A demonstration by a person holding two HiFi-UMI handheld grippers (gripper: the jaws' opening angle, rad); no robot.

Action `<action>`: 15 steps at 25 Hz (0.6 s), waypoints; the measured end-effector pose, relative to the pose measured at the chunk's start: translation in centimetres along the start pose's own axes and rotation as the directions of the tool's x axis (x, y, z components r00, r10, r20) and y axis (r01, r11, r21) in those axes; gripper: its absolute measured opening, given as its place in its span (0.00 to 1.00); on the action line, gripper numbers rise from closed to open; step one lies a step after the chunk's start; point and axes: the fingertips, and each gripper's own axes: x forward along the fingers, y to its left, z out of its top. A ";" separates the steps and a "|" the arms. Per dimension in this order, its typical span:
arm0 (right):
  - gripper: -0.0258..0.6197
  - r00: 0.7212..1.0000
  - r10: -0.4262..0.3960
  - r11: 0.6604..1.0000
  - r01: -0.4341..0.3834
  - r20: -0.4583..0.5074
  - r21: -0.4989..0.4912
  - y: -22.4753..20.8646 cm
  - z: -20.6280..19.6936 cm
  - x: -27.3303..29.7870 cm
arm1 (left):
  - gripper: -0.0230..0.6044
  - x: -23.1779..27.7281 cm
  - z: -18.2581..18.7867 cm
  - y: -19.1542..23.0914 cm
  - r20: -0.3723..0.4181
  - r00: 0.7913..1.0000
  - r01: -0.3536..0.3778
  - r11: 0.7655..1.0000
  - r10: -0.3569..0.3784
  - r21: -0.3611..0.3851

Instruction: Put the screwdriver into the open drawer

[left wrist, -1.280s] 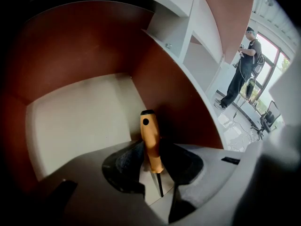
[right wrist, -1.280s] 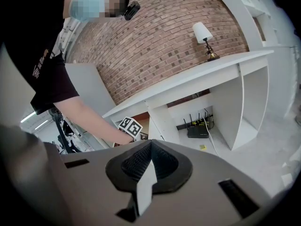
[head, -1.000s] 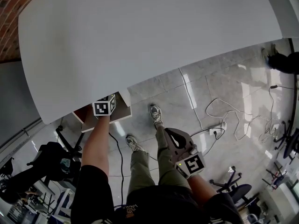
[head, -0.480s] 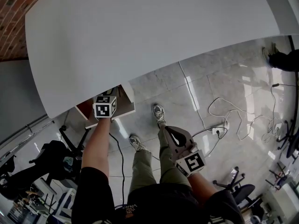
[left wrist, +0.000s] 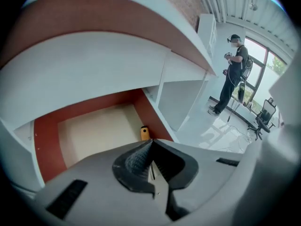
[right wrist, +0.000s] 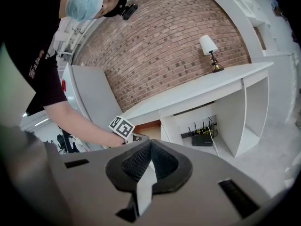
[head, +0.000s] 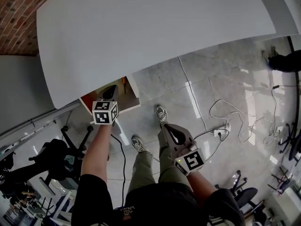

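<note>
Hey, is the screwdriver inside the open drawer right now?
Yes, the screwdriver, its orange handle showing, lies inside the open drawer close to a side wall.

1. We see bright, even daylight; the window (left wrist: pixel 270 62) glows overexposed in the left gripper view.
2. Glare streaks the glossy floor (head: pixel 221 74).
3. Both gripper views bend strongly at their edges, with blurred, dark corners.

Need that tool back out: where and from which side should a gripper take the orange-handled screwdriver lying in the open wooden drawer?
Probably the orange handle, from above: it lies flat beside the drawer's red-brown side wall, leaving no side approach.
</note>
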 end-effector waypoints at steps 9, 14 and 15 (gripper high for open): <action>0.03 0.999 0.009 0.999 -0.007 0.046 -0.038 4.3 1.2 -1.5 | 0.05 -7.9 -0.1 -2.1 0.103 0.994 0.036 0.999 -0.038 0.021; 0.03 0.997 0.020 0.999 -0.016 0.077 -0.051 7.3 1.6 -2.6 | 0.05 -12.7 0.2 -2.9 0.166 0.986 0.025 0.999 -0.031 0.037; 0.03 0.996 0.025 0.998 -0.021 0.080 -0.058 7.9 1.7 -2.6 | 0.05 -13.6 0.4 -3.2 0.182 0.983 0.029 0.999 -0.036 0.040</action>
